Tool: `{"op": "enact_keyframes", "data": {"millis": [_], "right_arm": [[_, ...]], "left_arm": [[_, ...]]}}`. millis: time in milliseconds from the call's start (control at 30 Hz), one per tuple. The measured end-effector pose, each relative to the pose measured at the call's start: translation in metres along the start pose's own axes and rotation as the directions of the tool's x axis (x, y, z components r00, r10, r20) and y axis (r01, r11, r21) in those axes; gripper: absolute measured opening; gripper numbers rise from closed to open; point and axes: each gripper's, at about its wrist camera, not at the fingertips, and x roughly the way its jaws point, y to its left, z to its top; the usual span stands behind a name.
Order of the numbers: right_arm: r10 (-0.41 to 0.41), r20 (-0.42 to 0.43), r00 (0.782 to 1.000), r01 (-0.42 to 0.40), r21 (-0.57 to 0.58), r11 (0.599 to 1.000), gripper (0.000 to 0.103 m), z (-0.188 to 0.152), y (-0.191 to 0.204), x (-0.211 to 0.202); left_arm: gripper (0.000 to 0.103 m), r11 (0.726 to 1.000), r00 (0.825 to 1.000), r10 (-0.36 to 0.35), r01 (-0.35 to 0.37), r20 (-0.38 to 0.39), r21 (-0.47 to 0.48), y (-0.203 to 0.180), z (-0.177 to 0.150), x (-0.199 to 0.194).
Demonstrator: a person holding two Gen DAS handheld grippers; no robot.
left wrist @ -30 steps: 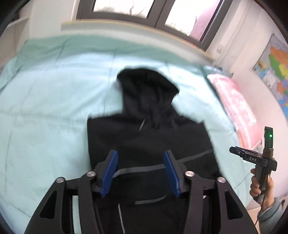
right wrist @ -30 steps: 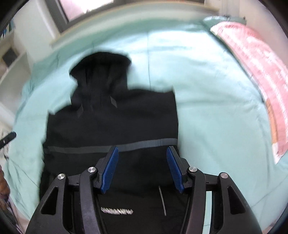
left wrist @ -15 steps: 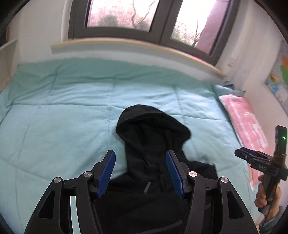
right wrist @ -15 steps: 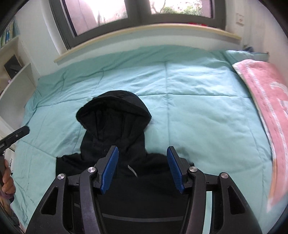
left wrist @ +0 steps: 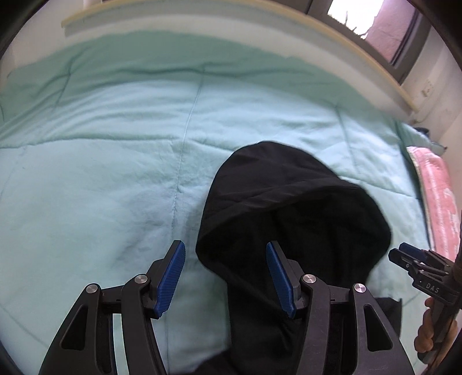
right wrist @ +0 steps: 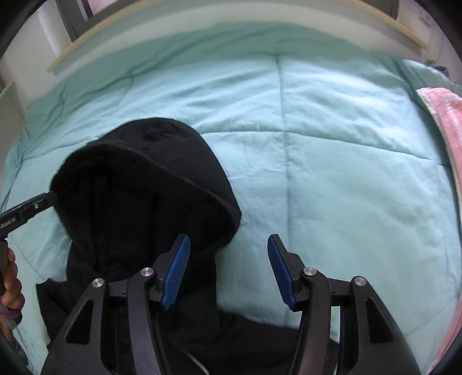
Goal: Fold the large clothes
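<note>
A black hoodie lies flat on the bed, and its hood point(left wrist: 288, 207) fills the middle right of the left wrist view. My left gripper point(left wrist: 225, 243) hovers open over the hood's left edge, with nothing pressed between its blue pads point(left wrist: 173, 274). In the right wrist view the hood point(right wrist: 138, 178) sits left of centre. My right gripper point(right wrist: 229, 237) is open above the hood's right edge and the quilt. Each gripper shows at the other view's edge: the right gripper point(left wrist: 415, 265), the left gripper point(right wrist: 31, 207). The hoodie's body is mostly hidden under the grippers.
A teal quilted bedspread point(left wrist: 101, 173) covers the bed around the hoodie. A pink blanket point(right wrist: 450, 138) lies along the right side. A pale ledge point(left wrist: 202, 17) under a window runs along the far edge. A hand point(left wrist: 427, 337) holds the right gripper's handle.
Both grippers moved forward over the hoodie, from its body to the hood, and came lower. The hood looks larger and nearer. Both pairs of jaws kept the same gap.
</note>
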Motion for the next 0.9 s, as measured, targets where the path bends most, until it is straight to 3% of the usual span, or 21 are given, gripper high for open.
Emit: {"op": "enact_keyframes", "data": {"millis": [100, 133, 167, 200, 233, 267, 300, 367, 433, 500, 567, 633, 733, 900], "right_arm": [[-0.006, -0.029, 1.000, 0.005, -0.011, 1.000, 0.058, 0.009, 0.005, 0.024], [-0.015, -0.039, 0.999, 0.015, -0.015, 1.000, 0.052, 0.012, 0.007, 0.032], [-0.017, -0.042, 0.999, 0.016, -0.017, 1.000, 0.039, 0.014, 0.010, 0.036], [-0.020, -0.043, 0.999, 0.019, -0.020, 1.000, 0.033, 0.016, 0.011, 0.039], [-0.047, -0.037, 0.998, 0.046, -0.025, 0.999, 0.021, 0.018, 0.010, 0.041], [-0.078, -0.020, 0.997, 0.078, -0.030, 0.997, 0.011, 0.019, 0.009, 0.040], [-0.080, -0.001, 0.997, 0.080, -0.026, 0.996, 0.009, 0.019, 0.006, 0.035], [-0.046, 0.058, 0.997, 0.046, -0.005, 0.999, 0.007, 0.016, -0.003, 0.013], [-0.015, 0.117, 0.993, 0.016, -0.007, 1.000, 0.007, 0.009, -0.007, -0.011], [0.007, 0.152, 0.988, -0.002, -0.030, 1.000, 0.006, -0.002, -0.007, -0.027], [-0.003, 0.138, 0.990, 0.010, -0.051, 0.999, 0.007, -0.007, -0.004, -0.021], [-0.017, 0.091, 0.996, 0.022, -0.054, 0.998, 0.007, -0.010, -0.006, 0.001], [0.011, -0.018, 1.000, -0.011, -0.015, 1.000, 0.007, -0.015, -0.015, 0.045], [0.117, -0.086, 0.989, -0.111, 0.081, 0.991, 0.012, -0.021, -0.034, 0.077]], "left_arm": [[0.060, 1.000, 0.999, 0.023, -0.023, -0.024, -0.010, 0.004, 0.002, 0.024], [0.058, 0.999, 0.999, 0.030, -0.030, -0.028, -0.012, 0.005, 0.002, 0.029], [0.051, 0.999, 0.999, 0.030, -0.031, -0.029, -0.015, 0.006, 0.003, 0.033], [0.041, 1.000, 0.999, 0.020, -0.020, -0.028, -0.020, 0.008, 0.003, 0.036], [0.018, 1.000, 1.000, 0.014, -0.015, -0.028, -0.028, 0.010, 0.003, 0.037], [0.013, 0.999, 0.999, 0.025, -0.026, -0.020, -0.032, 0.013, 0.003, 0.036], [0.011, 0.999, 1.000, 0.017, -0.017, -0.004, -0.044, 0.019, 0.003, 0.031], [0.010, 0.996, 0.999, -0.036, 0.039, 0.036, -0.083, 0.031, 0.002, 0.012], [0.010, 0.977, 0.986, -0.144, 0.155, 0.085, -0.144, 0.047, -0.005, -0.017], [0.011, 0.962, 0.976, -0.196, 0.211, 0.098, -0.174, 0.056, -0.014, -0.030], [0.013, 0.964, 0.980, -0.189, 0.198, 0.066, -0.177, 0.059, -0.021, -0.022], [0.013, 0.970, 0.988, -0.151, 0.142, -0.031, -0.196, 0.066, -0.031, 0.014], [0.014, 0.959, 0.976, -0.168, 0.128, -0.142, -0.254, 0.078, -0.047, 0.065], [0.019, 0.951, 0.969, -0.208, 0.169, -0.134, -0.258, 0.081, -0.050, 0.076]]}}
